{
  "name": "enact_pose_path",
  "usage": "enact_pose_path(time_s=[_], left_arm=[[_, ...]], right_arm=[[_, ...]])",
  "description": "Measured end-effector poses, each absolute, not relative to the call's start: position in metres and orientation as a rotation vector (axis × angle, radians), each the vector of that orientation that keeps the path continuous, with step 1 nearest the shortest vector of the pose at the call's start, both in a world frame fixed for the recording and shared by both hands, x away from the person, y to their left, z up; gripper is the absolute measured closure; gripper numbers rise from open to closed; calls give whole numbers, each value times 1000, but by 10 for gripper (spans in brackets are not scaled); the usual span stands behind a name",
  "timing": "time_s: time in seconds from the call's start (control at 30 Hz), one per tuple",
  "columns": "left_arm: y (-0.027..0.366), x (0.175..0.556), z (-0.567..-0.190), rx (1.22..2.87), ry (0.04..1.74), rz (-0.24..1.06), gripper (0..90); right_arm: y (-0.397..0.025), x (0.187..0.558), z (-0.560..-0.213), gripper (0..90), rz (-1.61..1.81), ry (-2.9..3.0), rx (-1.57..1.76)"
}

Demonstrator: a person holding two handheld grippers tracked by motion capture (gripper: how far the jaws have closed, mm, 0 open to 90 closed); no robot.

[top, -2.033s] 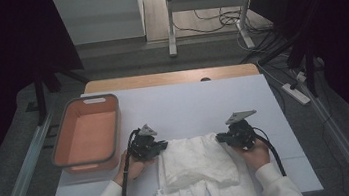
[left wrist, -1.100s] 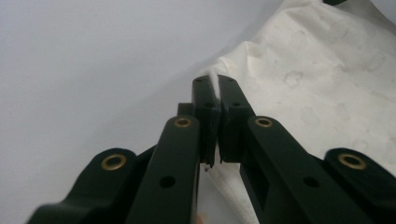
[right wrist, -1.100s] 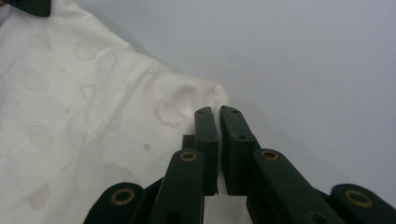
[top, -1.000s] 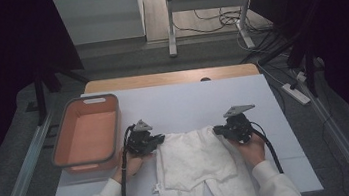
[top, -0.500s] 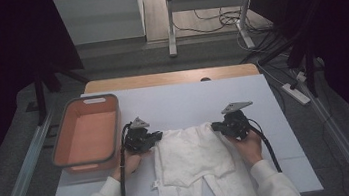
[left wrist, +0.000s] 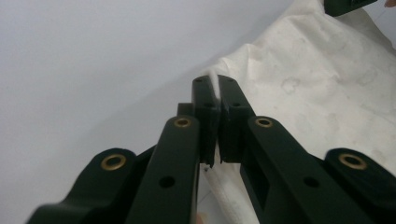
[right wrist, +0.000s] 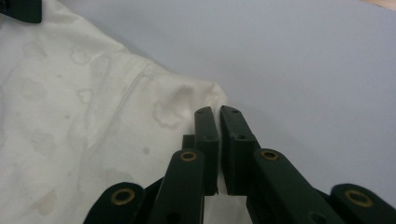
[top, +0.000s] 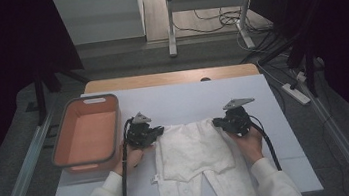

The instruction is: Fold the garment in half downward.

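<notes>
Between our two claws we are stretching a small white garment (top: pixel 194 148) flat on the counter (top: pixel 198 100), its two legs trailing back toward us. Our left claw (top: pixel 154 132) is pinching one upper corner of the cloth; in the left gripper view the jaws are pressed together with a thin fold of fabric caught between them. Our right claw (top: pixel 219 124) is sitting at the opposite corner; in the right gripper view its jaws are nearly together and seem to be nipping the hem, though the cloth inside is hard to make out. Outboard of the left claw an orange bin (top: pixel 86 134) is waiting. We are judging the folding as begun: one fold seems to be lying across the garment, while the legs are still waiting to be folded.
</notes>
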State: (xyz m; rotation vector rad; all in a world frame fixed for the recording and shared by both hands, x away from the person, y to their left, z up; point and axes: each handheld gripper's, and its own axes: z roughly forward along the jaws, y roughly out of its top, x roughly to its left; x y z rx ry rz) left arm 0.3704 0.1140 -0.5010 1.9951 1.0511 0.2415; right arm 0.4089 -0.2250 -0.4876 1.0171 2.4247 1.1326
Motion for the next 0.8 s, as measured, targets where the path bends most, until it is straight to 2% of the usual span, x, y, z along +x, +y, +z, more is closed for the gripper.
enact_pose_path(time_s=[0.8], left_arm=[[112, 405, -483, 1991, 996, 306, 861]], right_arm=[[-236, 434, -477, 862, 1156, 2333, 1038]])
